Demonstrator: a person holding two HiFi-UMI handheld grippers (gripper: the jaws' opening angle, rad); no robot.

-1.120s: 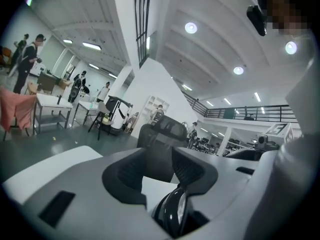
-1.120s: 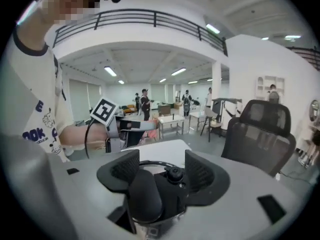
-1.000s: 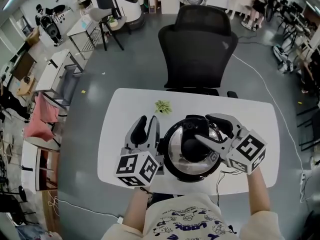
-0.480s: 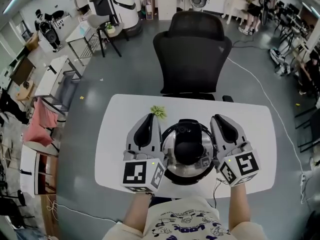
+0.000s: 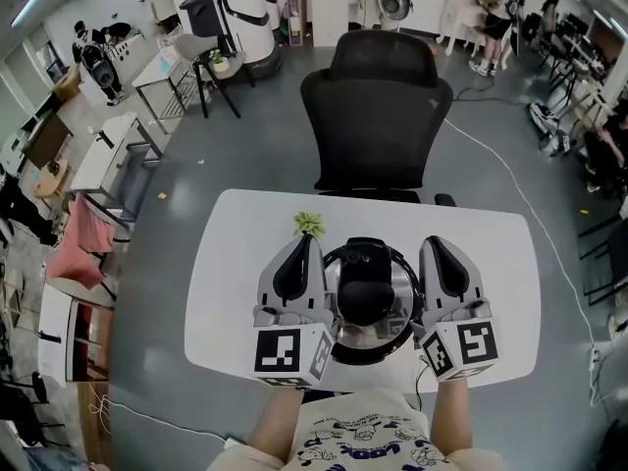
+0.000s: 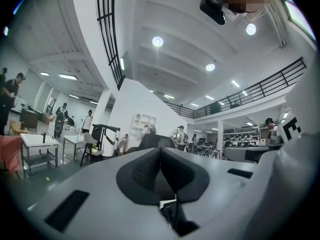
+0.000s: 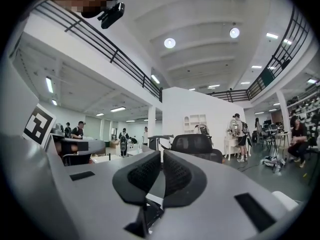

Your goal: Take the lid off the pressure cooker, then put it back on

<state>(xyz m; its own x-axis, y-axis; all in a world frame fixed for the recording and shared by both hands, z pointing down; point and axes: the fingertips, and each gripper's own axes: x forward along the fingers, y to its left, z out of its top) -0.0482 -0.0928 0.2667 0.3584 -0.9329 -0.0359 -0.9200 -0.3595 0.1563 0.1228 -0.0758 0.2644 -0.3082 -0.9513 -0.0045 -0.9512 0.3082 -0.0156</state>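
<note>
Left gripper: clenched on nothing, previously agape, beside pressure cooker.
Right gripper: clenched on nothing, swung off lid since.

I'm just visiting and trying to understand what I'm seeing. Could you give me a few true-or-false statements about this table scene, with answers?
1. The lid sits on the pressure cooker. True.
2. The left hand-held gripper grips the lid. False: it is beside the cooker, shut on nothing.
3. The right hand-held gripper is wide open. False: it is shut, empty.
4. A green sprig lies on the table. True.
</note>
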